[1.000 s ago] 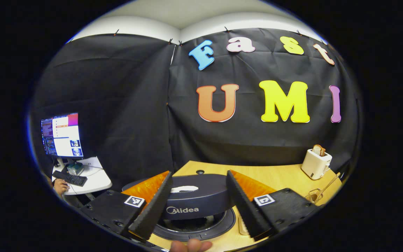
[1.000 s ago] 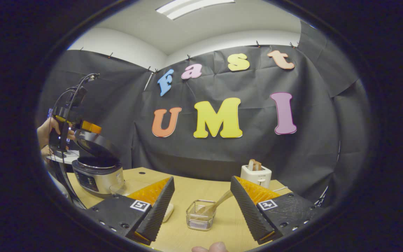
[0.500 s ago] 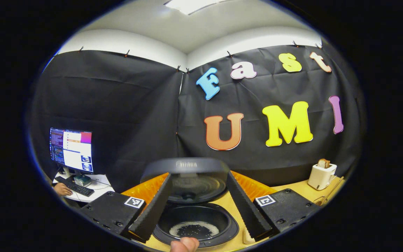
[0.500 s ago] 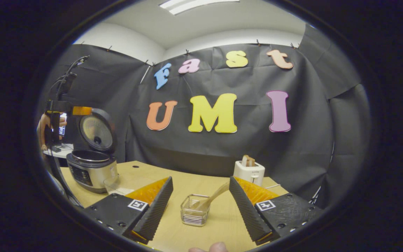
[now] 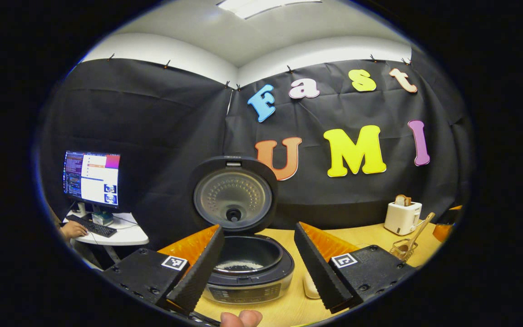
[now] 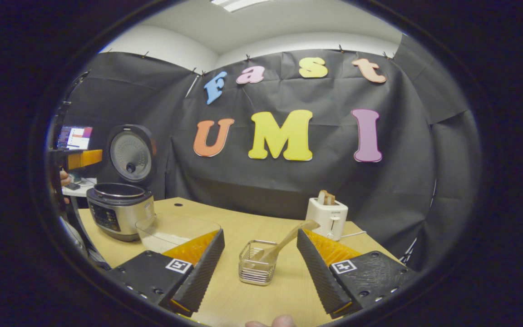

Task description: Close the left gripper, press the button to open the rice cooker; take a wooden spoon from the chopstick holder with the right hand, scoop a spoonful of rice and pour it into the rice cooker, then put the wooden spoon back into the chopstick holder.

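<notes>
**Cooker open, spoon waiting in the holder**

The cooker (image 6: 120,211) stood at the table's (image 6: 225,222) left end with its lid (image 5: 233,194) swung upright and a thin layer of rice showing at the bottom of the pot (image 5: 249,260). The left gripper (image 5: 258,268) hung in front of it, jaws spread wide and holding nothing, though the task asks for them pressed together at the button.

The right gripper (image 6: 258,269) faced the wire holder (image 6: 257,269), jaws likewise wide apart and empty. The spoon (image 6: 284,243) sat in the holder, bowl end down, its handle leaning up and to the right, free above the rim. A clear tub (image 6: 175,231) stood between cooker and holder; I took it for the rice supply but could not see inside. A toaster (image 6: 327,218) stood farther back.

To my eye the spoon was light, stiff and dry, not slippery. The exposed upper handle looked the place to pinch, across its flat sides, so it would not twist when loaded. The holder seemed light enough to tip or drag if the spoon were pulled sideways; lifting along the handle's lean seemed safer.
</notes>
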### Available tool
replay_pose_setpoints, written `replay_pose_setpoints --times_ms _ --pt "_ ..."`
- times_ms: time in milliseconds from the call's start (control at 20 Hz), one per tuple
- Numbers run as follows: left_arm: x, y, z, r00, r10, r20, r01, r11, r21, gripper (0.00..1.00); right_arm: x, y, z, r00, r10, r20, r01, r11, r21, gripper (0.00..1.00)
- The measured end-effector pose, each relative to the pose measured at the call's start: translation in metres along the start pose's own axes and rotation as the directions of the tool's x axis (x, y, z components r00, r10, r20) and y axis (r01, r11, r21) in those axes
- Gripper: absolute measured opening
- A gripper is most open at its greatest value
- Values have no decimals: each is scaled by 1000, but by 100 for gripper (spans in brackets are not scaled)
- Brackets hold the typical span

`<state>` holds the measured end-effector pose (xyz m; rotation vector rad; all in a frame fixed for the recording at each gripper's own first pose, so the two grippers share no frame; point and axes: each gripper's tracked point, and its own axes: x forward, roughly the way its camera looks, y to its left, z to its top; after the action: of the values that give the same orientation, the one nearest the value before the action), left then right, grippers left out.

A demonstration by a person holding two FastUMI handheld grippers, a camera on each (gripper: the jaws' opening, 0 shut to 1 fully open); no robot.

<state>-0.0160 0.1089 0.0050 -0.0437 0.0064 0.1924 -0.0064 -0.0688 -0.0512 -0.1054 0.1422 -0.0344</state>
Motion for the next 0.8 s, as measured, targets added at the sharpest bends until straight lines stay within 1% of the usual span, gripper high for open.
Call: replay_pose_setpoints --times_ms 100,150,250,350,400,500,650,700,750,800 --pt "0 -5 -4 1000 -24 -1 24 1000 -15 99 3 -6 -8 999 -15 -41 16 999 32 95" --pt "-3 -7 -10 999 -35 -24 35 999 -13 99 4 -11 -8 998 -28 -48 31 998 49 95" --pt "-1 -9 -12 999 -44 -16 44 999 9 100 9 -16 -12 997 -43 -68 48 995 85 95" --pt "-3 -14 -16 997 -63 -35 65 997 45 100 16 -20 -16 995 -48 -88 58 992 115 96" --pt "-4 -15 -13 997 -67 -29 69 996 58 100 21 -21 -18 994 -48 -98 60 990 129 95" --pt "-6 -21 -11 996 -82 -22 84 995 54 99 35 -20 -25 992 -33 -123 53 985 163 94" --pt "-7 -27 -8 994 -110 -18 111 993 49 99 61 -25 -37 984 -33 -176 71 974 215 95" --pt "-8 -26 -9 994 -108 -21 109 993 51 99 70 -29 -41 982 -44 -184 86 970 226 92" --pt "-8 -22 -9 994 -107 -22 109 993 56 94 79 -31 -44 980 -50 -191 95 967 235 95" --pt "-7 -20 -10 994 -103 -24 104 992 64 99 87 -34 -49 977 -59 -205 107 967 231 96"
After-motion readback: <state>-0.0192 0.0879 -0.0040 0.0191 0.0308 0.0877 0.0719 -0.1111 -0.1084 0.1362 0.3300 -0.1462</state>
